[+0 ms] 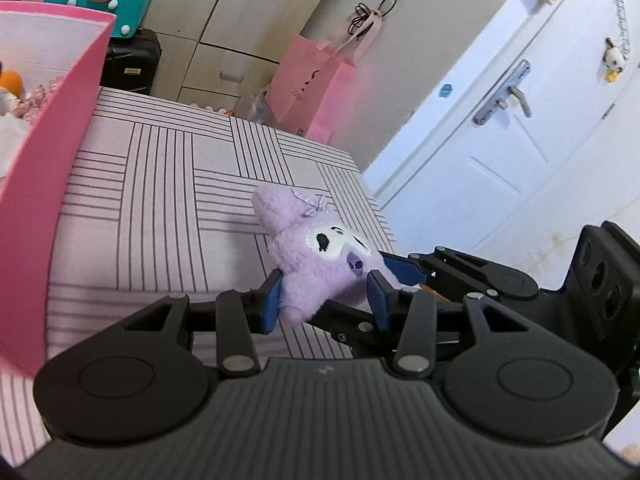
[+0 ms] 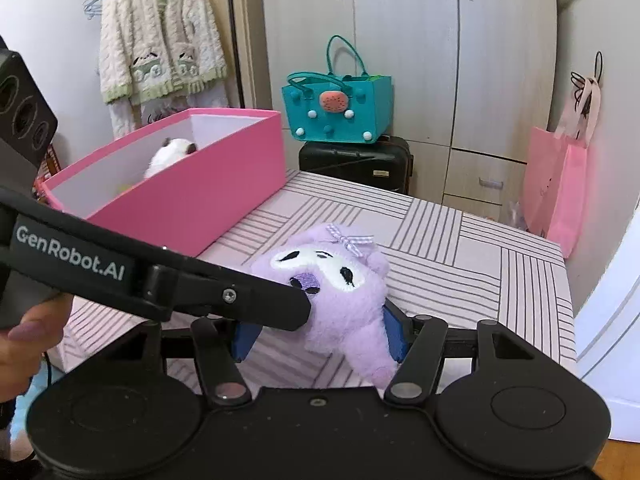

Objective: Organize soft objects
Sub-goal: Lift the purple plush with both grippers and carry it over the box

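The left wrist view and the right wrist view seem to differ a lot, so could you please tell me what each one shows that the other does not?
Only the left wrist view shows the white door with its handle and a small plush hanging on it.

Only the right wrist view shows the cream cardigan on a hanger and a white plush inside the pink box.

Both show the purple plush, gripped by the left hand-held gripper and the right hand-held gripper, plus the teal bag and the striped tabletop.

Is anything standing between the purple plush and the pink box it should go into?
Nothing visible does. The purple plush sits between both grippers' pads, left gripper and right gripper; only bare striped tabletop separates it from the open pink box.
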A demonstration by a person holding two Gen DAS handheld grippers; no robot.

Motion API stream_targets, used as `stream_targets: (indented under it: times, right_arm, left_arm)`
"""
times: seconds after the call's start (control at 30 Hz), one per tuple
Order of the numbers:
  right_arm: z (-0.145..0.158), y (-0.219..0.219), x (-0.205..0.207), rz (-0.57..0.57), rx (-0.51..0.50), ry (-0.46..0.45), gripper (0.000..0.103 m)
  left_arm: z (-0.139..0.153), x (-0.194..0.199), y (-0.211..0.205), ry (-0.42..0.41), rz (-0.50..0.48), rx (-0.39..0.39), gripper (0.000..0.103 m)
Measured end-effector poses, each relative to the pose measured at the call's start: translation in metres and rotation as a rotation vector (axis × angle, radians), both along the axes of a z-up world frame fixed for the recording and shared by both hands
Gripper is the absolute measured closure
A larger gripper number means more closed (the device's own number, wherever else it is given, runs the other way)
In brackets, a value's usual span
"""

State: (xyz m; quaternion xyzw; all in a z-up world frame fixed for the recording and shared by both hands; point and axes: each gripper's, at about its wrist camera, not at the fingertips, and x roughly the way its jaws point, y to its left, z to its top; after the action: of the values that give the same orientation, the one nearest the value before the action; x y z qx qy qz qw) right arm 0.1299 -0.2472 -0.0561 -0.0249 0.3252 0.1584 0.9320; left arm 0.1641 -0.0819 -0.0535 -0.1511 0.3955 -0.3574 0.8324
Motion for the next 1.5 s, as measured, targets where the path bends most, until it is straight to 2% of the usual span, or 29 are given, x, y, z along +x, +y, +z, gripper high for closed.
stream_targets:
  times: [0.13, 0.3, 0.4, 0.77, 0.97, 1.13, 1.27, 1.43, 1.5]
  right_arm:
    - [0.013, 0.013, -0.016, 0.009, -0.015, 0.009, 0.036]
    - [0.023, 0.032, -0.032, 0.047, -0.019, 0.056, 0.036]
    - [0.029, 0.046, -0.040, 0.070, -0.023, 0.062, 0.036]
    - [0.059, 0.102, -0.048, 0.148, -0.029, -0.031, 0.036]
    - [0.068, 0.139, -0.032, 0.219, -0.048, -0.110, 0.036]
    - [0.073, 0.163, -0.004, 0.276, -0.007, -0.157, 0.036]
    - [0.071, 0.178, 0.033, 0.330, 0.053, -0.142, 0.036]
    - [0.057, 0.192, 0.076, 0.401, 0.071, -0.092, 0.037]
    - [0.050, 0.195, 0.092, 0.419, 0.084, -0.045, 0.038]
  left_arm:
    - [0.008, -0.016, 0.017, 0.001, -0.013, -0.028, 0.060]
    - [0.013, -0.034, 0.040, 0.026, -0.019, -0.037, 0.060]
    - [0.021, -0.044, 0.055, 0.012, -0.034, -0.031, 0.060]
    - [0.038, -0.066, 0.122, -0.086, 0.023, -0.081, 0.060]
    - [0.048, -0.060, 0.152, -0.151, 0.116, -0.064, 0.060]
    - [0.060, -0.047, 0.174, -0.229, 0.216, -0.017, 0.059]
    - [0.061, -0.030, 0.188, -0.258, 0.299, 0.017, 0.059]
    - [0.048, 0.002, 0.198, -0.235, 0.386, 0.057, 0.057]
    - [0.042, 0.014, 0.199, -0.218, 0.408, 0.077, 0.057]
